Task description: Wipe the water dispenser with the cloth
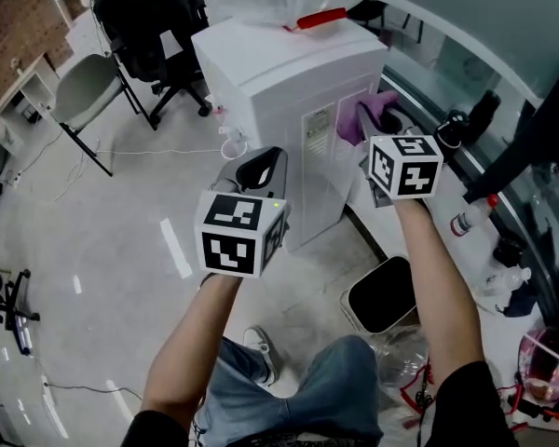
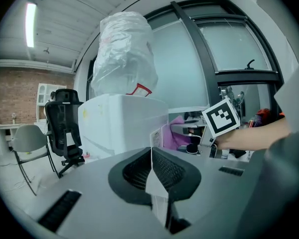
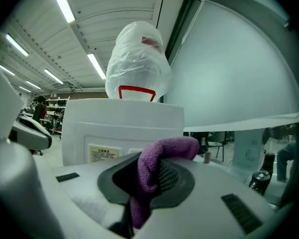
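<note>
A white water dispenser (image 1: 289, 91) stands on the floor, its bottle wrapped in clear plastic (image 2: 124, 54). My right gripper (image 1: 377, 142) is shut on a purple cloth (image 1: 368, 115) held against the dispenser's side panel. The same cloth (image 3: 159, 163) fills the right gripper view, with the dispenser (image 3: 124, 128) right behind it. My left gripper (image 1: 261, 170) hovers by the dispenser's near corner; its jaws are together with nothing between them. In the left gripper view the dispenser (image 2: 122, 123) is just ahead and the purple cloth (image 2: 170, 133) shows beside the right gripper's marker cube.
A black office chair (image 1: 158, 26) and a grey chair (image 1: 84, 91) stand at the back left. A black bin (image 1: 382, 291) sits on the floor by the person's knee. A curved window ledge (image 1: 484, 166) with bottles runs along the right.
</note>
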### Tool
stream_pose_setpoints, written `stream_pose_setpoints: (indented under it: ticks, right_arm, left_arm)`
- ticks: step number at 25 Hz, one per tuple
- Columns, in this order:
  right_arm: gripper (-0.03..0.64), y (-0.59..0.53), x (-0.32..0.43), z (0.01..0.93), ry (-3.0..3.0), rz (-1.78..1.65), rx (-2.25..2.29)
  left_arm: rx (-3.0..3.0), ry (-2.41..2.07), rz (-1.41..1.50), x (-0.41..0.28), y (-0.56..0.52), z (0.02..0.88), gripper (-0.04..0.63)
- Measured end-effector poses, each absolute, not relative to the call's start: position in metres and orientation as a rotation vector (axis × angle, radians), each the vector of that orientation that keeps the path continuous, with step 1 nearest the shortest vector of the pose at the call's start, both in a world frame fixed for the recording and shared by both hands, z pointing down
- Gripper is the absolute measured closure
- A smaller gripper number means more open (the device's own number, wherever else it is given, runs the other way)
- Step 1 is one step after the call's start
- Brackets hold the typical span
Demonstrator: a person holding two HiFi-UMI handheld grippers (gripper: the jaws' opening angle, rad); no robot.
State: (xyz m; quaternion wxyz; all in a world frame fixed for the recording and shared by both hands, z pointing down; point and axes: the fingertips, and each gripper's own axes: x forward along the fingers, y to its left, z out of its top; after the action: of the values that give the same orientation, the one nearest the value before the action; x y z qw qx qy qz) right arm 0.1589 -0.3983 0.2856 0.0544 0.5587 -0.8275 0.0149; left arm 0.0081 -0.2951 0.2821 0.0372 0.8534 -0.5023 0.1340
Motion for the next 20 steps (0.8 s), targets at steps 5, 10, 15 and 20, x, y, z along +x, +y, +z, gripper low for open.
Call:
stream_pose_setpoints:
  ticks: [5, 10, 15, 20]
  right_arm:
    - [0.572, -0.396, 0.157, 0.318, -2.536, -0.001, 1.72]
    - [0.572, -0.398, 0.151, 0.355, -2.535, -0.049, 1.71]
    - [0.572, -0.401, 0.15, 0.388, -2.535, -0.058, 1.71]
    - [0.572, -0.405, 0.159, 0.43, -2.506, -0.015, 1.728]
  left_arm:
    - [2.656, -1.555, 0.397, 0.009, -0.293, 0.32, 0.566]
    - [2.668, -1.569, 0.373, 0.009, -0.297, 0.354, 0.568]
    - [2.66, -1.564, 0.359, 0.009, -0.301, 0.387, 0.567]
    - [2.65, -1.574, 0.343, 0.005, -0.306, 0.41, 0.567]
